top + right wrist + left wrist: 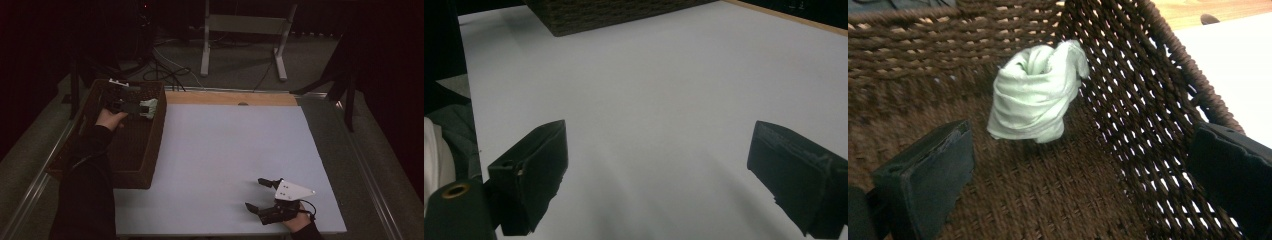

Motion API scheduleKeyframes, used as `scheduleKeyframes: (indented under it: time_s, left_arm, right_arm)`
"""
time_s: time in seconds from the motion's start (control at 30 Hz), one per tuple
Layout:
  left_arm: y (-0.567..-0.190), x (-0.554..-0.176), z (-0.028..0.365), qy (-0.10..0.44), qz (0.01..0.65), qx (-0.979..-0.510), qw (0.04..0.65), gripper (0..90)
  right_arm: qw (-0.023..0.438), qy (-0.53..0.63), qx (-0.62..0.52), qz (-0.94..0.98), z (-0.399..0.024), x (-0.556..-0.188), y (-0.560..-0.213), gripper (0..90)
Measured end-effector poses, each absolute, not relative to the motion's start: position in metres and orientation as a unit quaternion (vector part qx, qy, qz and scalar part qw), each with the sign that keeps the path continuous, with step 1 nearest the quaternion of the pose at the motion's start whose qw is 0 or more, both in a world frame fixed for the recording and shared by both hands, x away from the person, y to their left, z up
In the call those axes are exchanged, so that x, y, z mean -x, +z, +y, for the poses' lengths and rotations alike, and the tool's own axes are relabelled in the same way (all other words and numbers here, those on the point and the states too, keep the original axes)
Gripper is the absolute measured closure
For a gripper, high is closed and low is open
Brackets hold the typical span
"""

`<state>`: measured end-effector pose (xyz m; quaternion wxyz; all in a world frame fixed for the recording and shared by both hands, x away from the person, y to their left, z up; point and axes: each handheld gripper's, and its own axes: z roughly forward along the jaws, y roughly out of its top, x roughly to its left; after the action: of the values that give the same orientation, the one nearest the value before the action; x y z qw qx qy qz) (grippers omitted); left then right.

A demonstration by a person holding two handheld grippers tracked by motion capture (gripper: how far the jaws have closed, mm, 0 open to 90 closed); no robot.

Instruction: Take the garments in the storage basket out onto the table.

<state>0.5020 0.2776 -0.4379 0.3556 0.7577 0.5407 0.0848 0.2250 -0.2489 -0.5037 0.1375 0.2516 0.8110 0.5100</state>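
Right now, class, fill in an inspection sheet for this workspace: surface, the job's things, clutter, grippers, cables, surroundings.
Surface: pale sheet on the table, wooden strip along its far edge.
Job's things: rolled pale green cloth inside the brown woven basket, near its far right corner by the wall.
Clutter: nothing seen.
Grippers: left gripper open inside the basket, jaws apart, cloth beyond them, untouched; right gripper open, low over the sheet's near right part, holding nothing.
Cables: loose cables on the floor beyond the table.
Surroundings: dark room, white frame legs behind.
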Motion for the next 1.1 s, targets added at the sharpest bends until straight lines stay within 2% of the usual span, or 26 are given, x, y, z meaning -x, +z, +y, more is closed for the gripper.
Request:
scheduleKeyframes:
  time_s: [0.23,0.5,0.53,0.63,0.7,0.97,1.03,1.1]
  left_arm:
    - [-0.452,-0.515,0.279,0.094,0.570,-0.745,0.333,0.3]
    - [-0.467,-0.528,0.276,0.106,0.555,-0.764,0.310,3.8]
    - [-0.469,-0.529,0.275,0.114,0.548,-0.772,0.302,8.2]
    - [-0.473,-0.533,0.274,0.119,0.536,-0.782,0.295,9.1]
    - [-0.474,-0.536,0.273,0.121,0.534,-0.783,0.296,13.8]
    - [-0.482,-0.542,0.265,0.122,0.519,-0.794,0.291,23.0]
    - [-0.484,-0.542,0.263,0.124,0.511,-0.801,0.286,28.6]
    - [-0.486,-0.542,0.262,0.126,0.504,-0.809,0.275,38.2]
  right_arm:
    - [0.138,0.508,-0.250,0.813,-0.249,-0.225,-0.504,9.6]
    - [0.138,0.505,-0.256,0.812,-0.249,-0.226,-0.505,9.6]
    - [0.137,0.504,-0.257,0.813,-0.249,-0.226,-0.505,9.6]
    - [0.138,0.499,-0.257,0.816,-0.248,-0.226,-0.505,9.6]
    - [0.136,0.499,-0.259,0.816,-0.248,-0.226,-0.506,9.6]
    - [0.138,0.494,-0.258,0.819,-0.247,-0.227,-0.506,9.6]
    - [0.137,0.492,-0.258,0.820,-0.247,-0.227,-0.507,9.6]
    - [0.138,0.493,-0.258,0.820,-0.247,-0.227,-0.507,9.6]
